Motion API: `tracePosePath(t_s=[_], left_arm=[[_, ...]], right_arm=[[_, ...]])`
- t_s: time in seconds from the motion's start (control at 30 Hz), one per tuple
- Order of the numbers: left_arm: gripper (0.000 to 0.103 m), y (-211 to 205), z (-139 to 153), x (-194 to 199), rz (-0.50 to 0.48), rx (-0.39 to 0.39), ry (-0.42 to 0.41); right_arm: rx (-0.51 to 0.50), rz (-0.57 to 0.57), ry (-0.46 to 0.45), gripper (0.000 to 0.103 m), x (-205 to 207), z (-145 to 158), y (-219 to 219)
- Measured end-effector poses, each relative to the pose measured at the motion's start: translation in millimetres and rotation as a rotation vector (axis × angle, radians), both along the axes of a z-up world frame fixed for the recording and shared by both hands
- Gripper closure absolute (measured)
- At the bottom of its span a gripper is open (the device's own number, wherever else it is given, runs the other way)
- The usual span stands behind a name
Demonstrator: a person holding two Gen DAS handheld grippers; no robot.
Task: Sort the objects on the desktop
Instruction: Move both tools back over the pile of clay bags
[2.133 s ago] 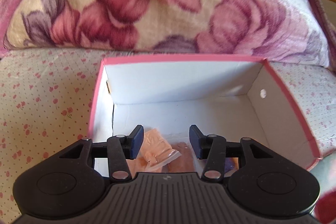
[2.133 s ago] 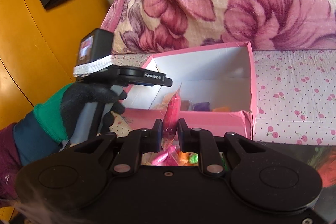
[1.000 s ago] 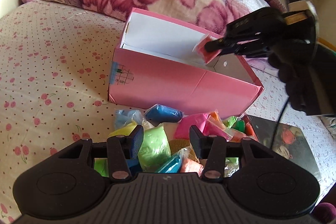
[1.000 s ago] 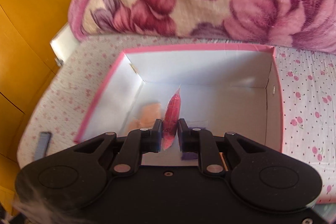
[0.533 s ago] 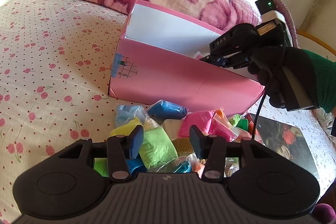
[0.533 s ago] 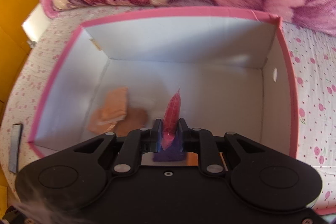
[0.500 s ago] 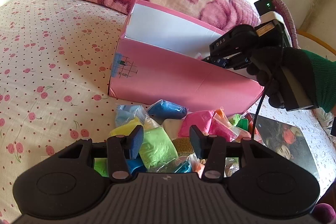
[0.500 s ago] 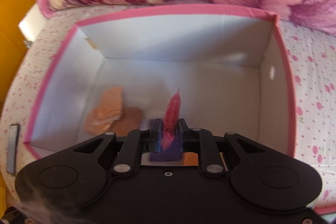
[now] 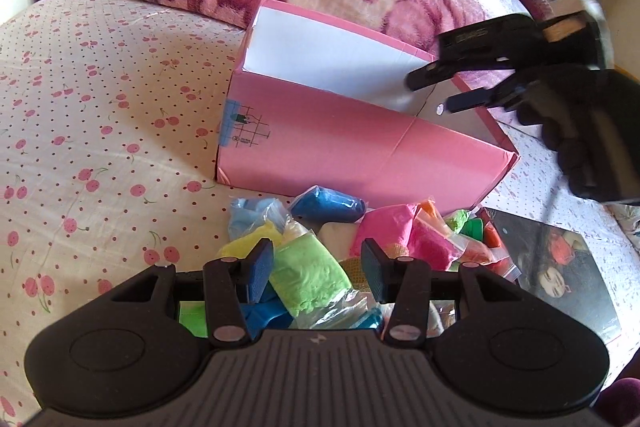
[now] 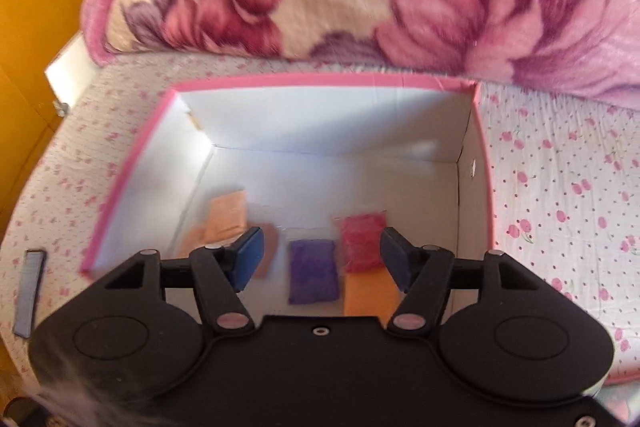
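Right wrist view: drop-off over the pink box

Right claw (image 10: 320, 259) hangs wide and empty above the red packet (image 10: 362, 241) lying beside purple and orange ones, probably just let go. Left claw (image 9: 316, 269), also wide, frames the green packet (image 9: 310, 277) atop the pile before the pink box (image 9: 360, 143) on the bed

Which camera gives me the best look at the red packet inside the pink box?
Right wrist: the red packet lies in plain sight on the pink box floor. From the left wrist the near wall hides it.
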State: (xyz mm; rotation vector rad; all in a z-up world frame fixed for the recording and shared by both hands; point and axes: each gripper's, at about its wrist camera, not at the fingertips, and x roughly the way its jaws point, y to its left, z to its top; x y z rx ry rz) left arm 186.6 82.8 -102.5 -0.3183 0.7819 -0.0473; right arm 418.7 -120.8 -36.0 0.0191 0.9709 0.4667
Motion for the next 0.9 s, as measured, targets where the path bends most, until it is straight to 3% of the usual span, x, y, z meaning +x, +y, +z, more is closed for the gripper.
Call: tracePosePath(t_s=[0.1, 0.2, 0.3, 0.4, 0.53, 0.67, 0.9], left_arm=[[0.056, 1, 0, -2, -0.008, 0.007, 0.006], [0.042, 1, 2, -7, -0.006, 0.006, 0.004], [0.042, 1, 10, -13, -0.014, 0.025, -0.006], [0.041, 7, 20, -18, 0.0, 0.024, -0.012], [0.041, 27, 30, -24, 0.053, -0.009, -0.003], [0.041, 41, 35, -33, 0.095, 0.021, 0.031], [0.041, 8, 17, -54, -0.031, -0.018, 0.06]], right_arm=[[0.013, 0.009, -0.023, 0.035, -27, 13, -11], [0.051, 0.012, -0.03, 0.034, -56, 20, -27], [0.09, 0.011, -0.039, 0.034, -84, 24, -41], [0.068, 0.018, -0.075, 0.034, -115, 24, -50], [0.033, 0.029, -0.113, 0.034, -156, 15, -60], [-0.003, 0.053, -0.146, 0.034, -195, 1, -64], [-0.063, 0.057, -0.18, 0.035, -236, -36, -58]])
